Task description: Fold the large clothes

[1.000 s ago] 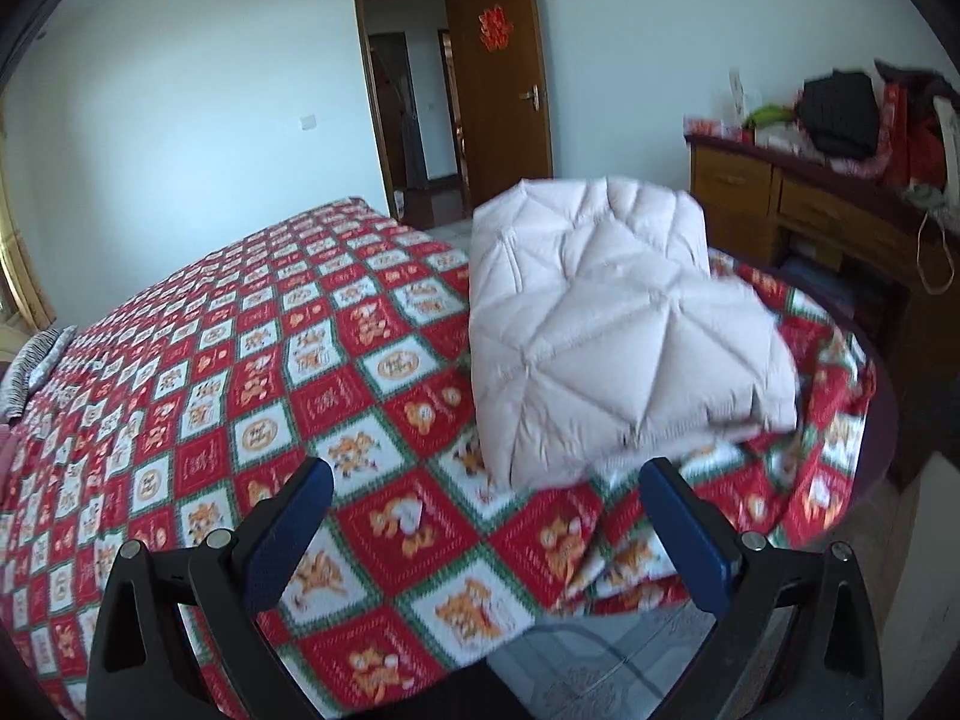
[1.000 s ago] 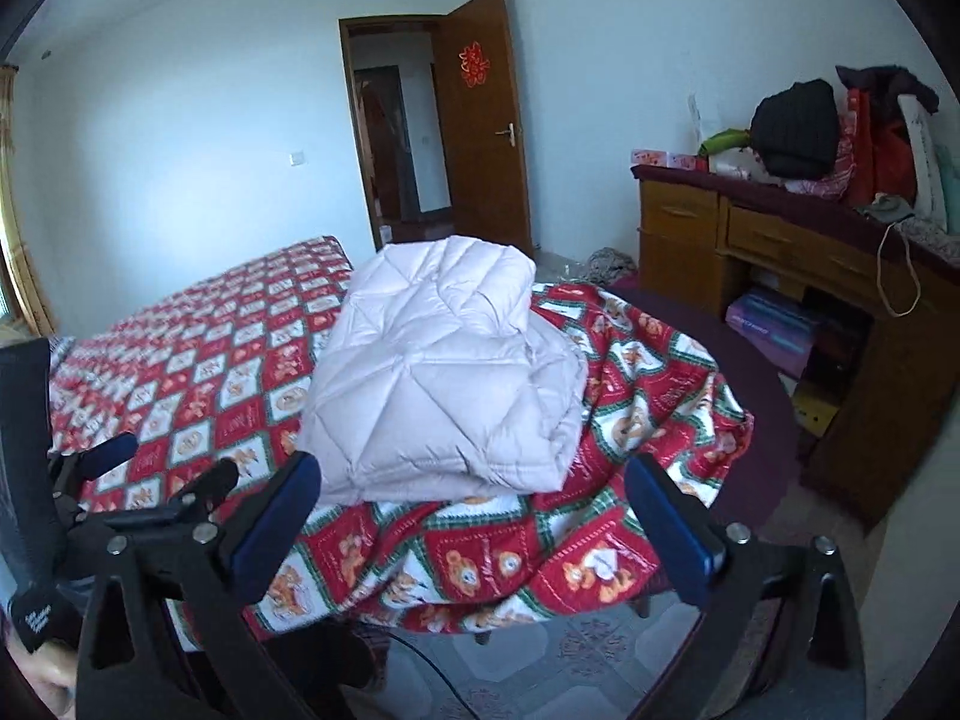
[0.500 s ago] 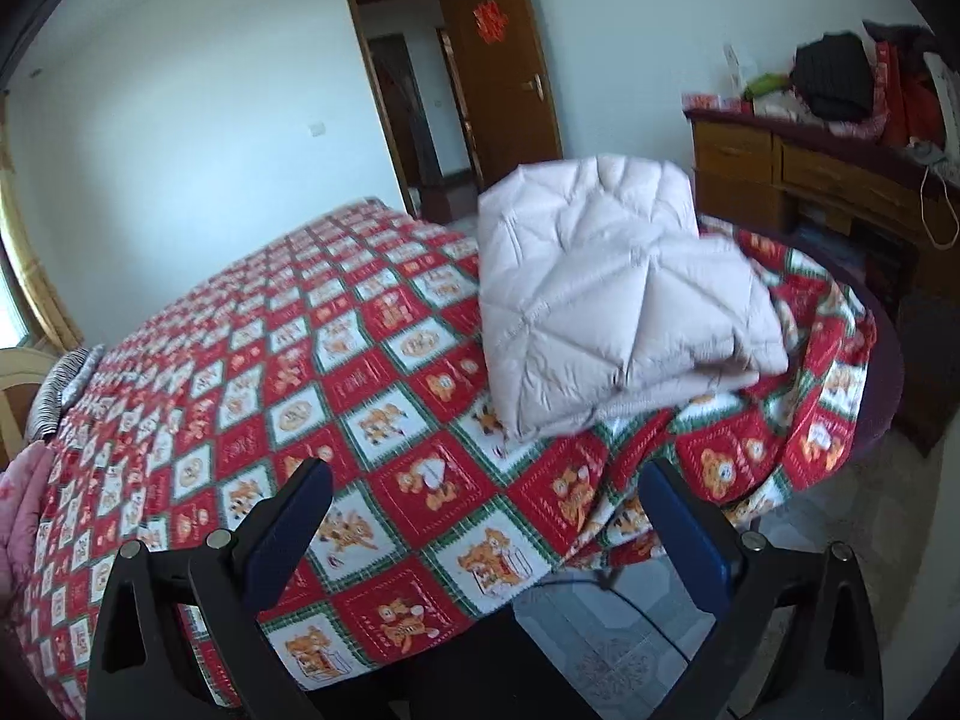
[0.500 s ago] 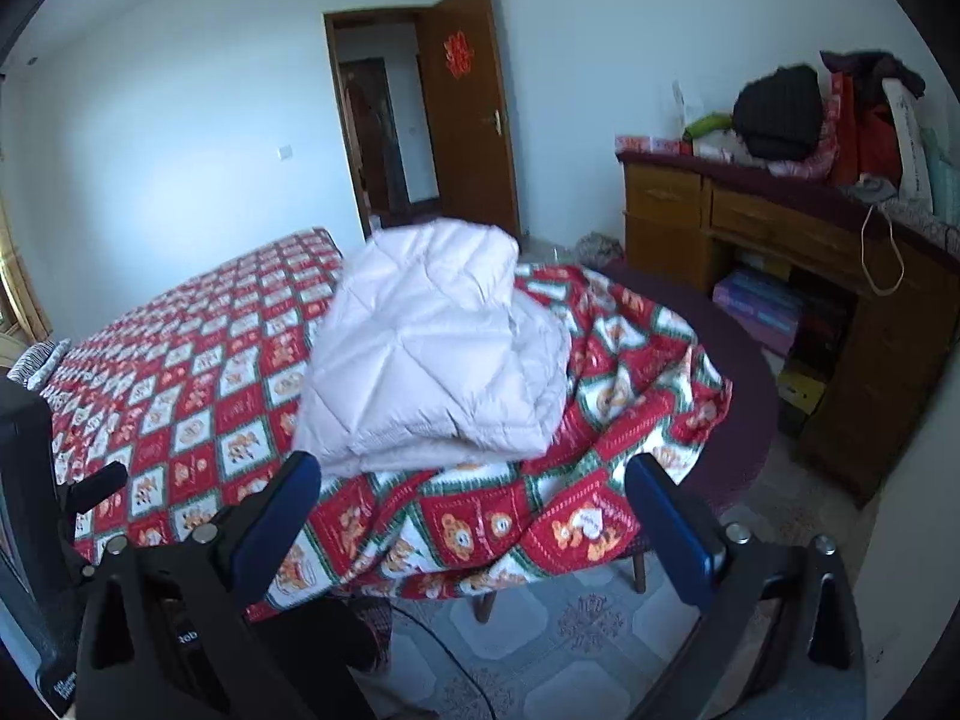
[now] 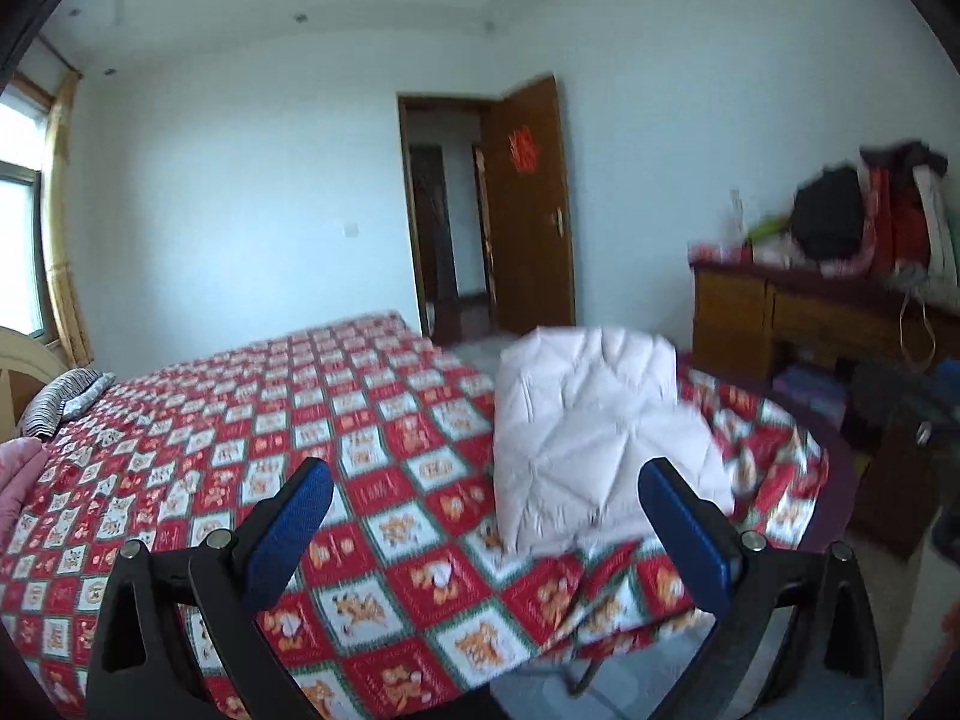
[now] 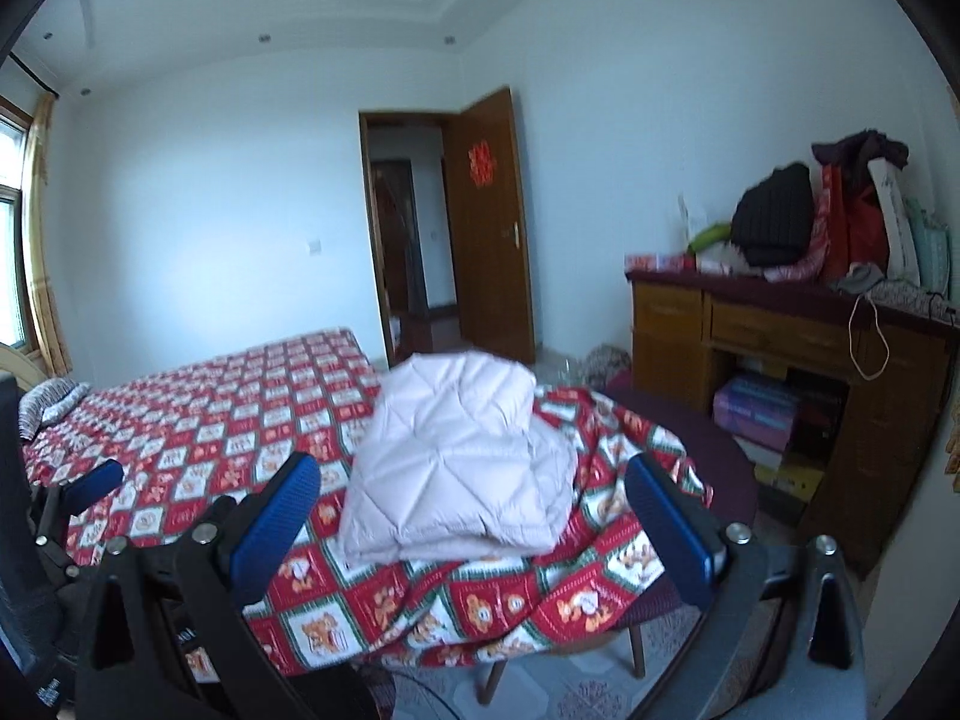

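Note:
A pale pink quilted down jacket [image 5: 594, 426] [image 6: 462, 456] lies folded into a thick rectangular bundle near the corner of a bed spread with a red patterned cover [image 5: 240, 420] [image 6: 228, 408]. My left gripper [image 5: 486, 516] is open and held back from the bed's near edge, with nothing between its blue pads. My right gripper [image 6: 474, 510] is open too, short of the bundle and off the bed. The left gripper's blue fingertip [image 6: 96, 480] shows at the left edge of the right wrist view.
A wooden desk [image 6: 780, 330] piled with bags and clothes stands against the right wall. A dark round table [image 6: 708, 456] sits under the cover's hanging corner. An open brown door [image 5: 534, 210] is at the back. A striped pillow [image 5: 66, 402] lies far left.
Both grippers have drawn back and tilted up from the bed, so the folded jacket looks smaller and lower and more ceiling shows. Both stay open; the jacket has not moved.

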{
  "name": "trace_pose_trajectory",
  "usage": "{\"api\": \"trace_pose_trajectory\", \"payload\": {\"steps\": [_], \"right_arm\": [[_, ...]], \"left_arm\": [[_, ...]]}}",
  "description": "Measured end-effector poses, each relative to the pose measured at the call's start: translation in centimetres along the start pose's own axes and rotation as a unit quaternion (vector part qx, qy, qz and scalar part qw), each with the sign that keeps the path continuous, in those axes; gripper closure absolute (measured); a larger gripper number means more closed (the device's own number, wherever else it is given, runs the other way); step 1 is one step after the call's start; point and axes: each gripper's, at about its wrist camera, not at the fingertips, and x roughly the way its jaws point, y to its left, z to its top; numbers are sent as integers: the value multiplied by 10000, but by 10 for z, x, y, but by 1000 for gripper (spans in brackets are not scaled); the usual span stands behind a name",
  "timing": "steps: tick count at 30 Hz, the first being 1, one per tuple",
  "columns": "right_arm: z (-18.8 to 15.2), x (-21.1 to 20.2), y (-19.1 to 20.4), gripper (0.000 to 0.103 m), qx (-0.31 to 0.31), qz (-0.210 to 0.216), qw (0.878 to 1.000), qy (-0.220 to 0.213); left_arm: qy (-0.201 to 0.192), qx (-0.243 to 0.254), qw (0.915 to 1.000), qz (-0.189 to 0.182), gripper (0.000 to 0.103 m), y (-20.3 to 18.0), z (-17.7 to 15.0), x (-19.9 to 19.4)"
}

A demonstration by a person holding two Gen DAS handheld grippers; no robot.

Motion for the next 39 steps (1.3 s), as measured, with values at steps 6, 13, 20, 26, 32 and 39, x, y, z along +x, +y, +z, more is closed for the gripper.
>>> {"api": "trace_pose_trajectory", "payload": {"steps": [6, 13, 20, 26, 32, 39], "right_arm": [[1, 3, 1, 0, -28, -5, 9999, -103], [0, 1, 1, 0, 24, -54, 9999, -88], [-1, 1, 0, 0, 37, -66, 10000, -56], [-3, 0, 0, 0, 48, -35, 10000, 4], [-3, 1, -1, 0, 59, -35, 10000, 6], [-3, 1, -1, 0, 62, -27, 10000, 19]], "left_arm": [[-428, -140, 9990, -11, 1, 7, 9, -15], [-344, 2, 9994, -3, 1, 3, 8, -14], [-220, 56, 9997, 29, 1, 0, 4, -11], [-203, 58, 9998, 39, 1, 0, 3, -11], [-191, 36, 9998, 33, 1, 2, 3, -10], [-157, 40, 9999, 48, 1, 1, 1, -9]]}}
